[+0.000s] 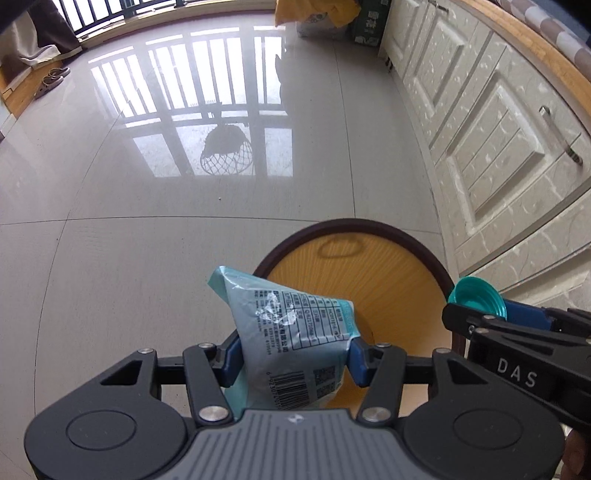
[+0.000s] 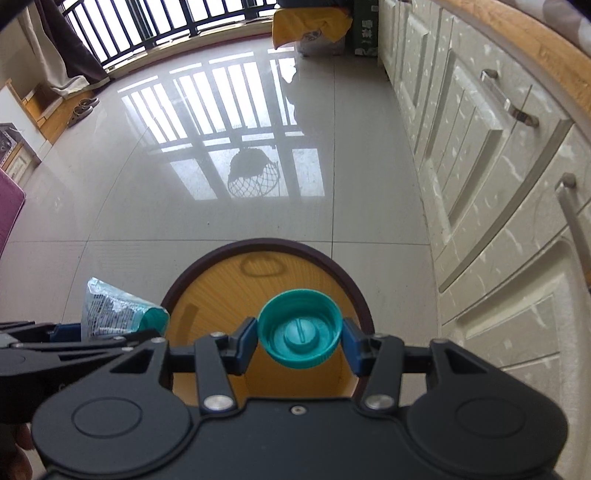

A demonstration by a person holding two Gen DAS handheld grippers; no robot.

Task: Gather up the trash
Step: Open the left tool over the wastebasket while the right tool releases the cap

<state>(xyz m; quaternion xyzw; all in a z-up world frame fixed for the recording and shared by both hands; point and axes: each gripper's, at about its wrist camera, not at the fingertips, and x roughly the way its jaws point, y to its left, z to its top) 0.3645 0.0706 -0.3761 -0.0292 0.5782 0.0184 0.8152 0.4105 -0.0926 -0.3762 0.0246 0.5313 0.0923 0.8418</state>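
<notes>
My left gripper point(image 1: 293, 360) is shut on a light blue plastic wrapper point(image 1: 295, 328) with printed text and a barcode, held above the left rim of a round bin point(image 1: 369, 229) with a dark rim and wood-pattern inside. My right gripper point(image 2: 299, 341) is shut on a teal bottle cap point(image 2: 299, 328), hollow side facing the camera, held over the bin's opening point(image 2: 229, 291). In the left wrist view the cap point(image 1: 476, 299) and right gripper show at the right. In the right wrist view the wrapper point(image 2: 114, 314) and left gripper show at the left.
White cabinet doors point(image 1: 498, 147) with metal handles run along the right, close to the bin. Glossy tiled floor point(image 1: 184, 184) spreads ahead to a barred window. Boxes and a yellow cloth point(image 2: 310, 26) stand at the far end. Slippers point(image 1: 51, 79) lie far left.
</notes>
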